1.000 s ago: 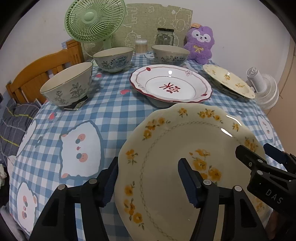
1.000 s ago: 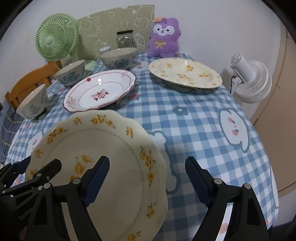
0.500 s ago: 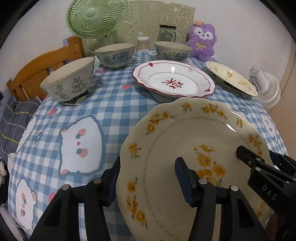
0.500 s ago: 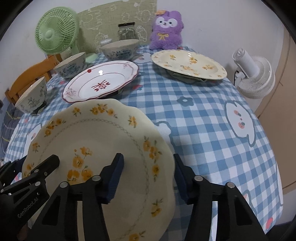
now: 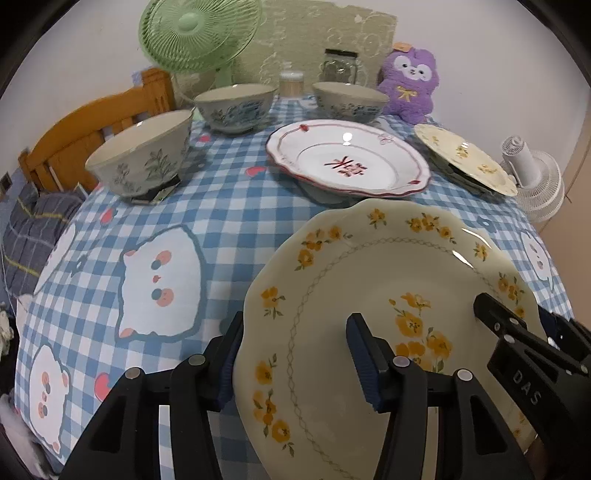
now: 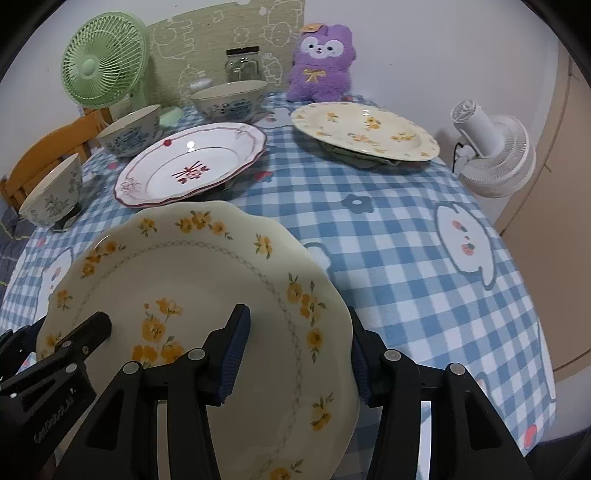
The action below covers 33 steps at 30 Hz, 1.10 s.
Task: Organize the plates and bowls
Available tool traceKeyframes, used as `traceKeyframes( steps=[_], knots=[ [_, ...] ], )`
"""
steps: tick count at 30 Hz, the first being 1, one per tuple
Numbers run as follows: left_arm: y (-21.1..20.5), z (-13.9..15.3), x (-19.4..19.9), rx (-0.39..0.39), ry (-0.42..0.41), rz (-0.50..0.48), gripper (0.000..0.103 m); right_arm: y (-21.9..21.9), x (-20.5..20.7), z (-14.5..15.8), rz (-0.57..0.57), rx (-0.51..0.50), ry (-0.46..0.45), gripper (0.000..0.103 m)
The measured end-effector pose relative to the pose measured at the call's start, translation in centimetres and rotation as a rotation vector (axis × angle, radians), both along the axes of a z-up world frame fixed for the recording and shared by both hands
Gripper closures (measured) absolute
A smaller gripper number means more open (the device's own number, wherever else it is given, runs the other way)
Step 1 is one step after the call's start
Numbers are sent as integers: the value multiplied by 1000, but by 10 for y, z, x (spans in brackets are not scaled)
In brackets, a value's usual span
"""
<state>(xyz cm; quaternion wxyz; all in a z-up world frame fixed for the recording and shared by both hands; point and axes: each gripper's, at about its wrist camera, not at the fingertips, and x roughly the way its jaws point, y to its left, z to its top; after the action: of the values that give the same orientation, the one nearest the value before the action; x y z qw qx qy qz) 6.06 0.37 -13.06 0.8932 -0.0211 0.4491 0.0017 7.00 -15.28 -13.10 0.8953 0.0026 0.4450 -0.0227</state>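
A cream plate with yellow flowers (image 5: 388,266) (image 6: 184,266) sits tilted at the near edge of the table, held between both grippers. My left gripper (image 5: 295,332) straddles its left rim, jaws closing, one pad under the edge and one on the face. My right gripper (image 6: 297,321) is shut on the right rim the same way. A red-rimmed white plate (image 5: 347,162) lies behind it. A second yellow-flowered plate (image 6: 365,129) is at the far right. Three patterned bowls (image 5: 144,158) (image 5: 236,107) (image 5: 349,99) stand along the back left.
A blue checked cloth (image 6: 406,229) covers the table. A green fan (image 5: 199,33), a glass jar (image 5: 340,66) and a purple plush toy (image 5: 410,85) line the far edge. A white fan (image 6: 495,155) stands off the right side, a wooden chair (image 5: 74,140) at the left.
The right jaws came in from wide apart onto the plate's right rim. The left jaws narrowed a little on the left rim. Neither hand has shifted.
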Motion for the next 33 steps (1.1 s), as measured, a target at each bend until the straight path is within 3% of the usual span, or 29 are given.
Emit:
traceKeyframes(
  steps=[25, 33],
  knots=[
    [-69, 9, 9, 9, -23, -113, 53, -68, -3, 5, -105, -19, -41, 51],
    [-95, 1, 19, 5, 16, -164, 55, -99, -2, 7, -160, -4, -54, 51]
  ],
)
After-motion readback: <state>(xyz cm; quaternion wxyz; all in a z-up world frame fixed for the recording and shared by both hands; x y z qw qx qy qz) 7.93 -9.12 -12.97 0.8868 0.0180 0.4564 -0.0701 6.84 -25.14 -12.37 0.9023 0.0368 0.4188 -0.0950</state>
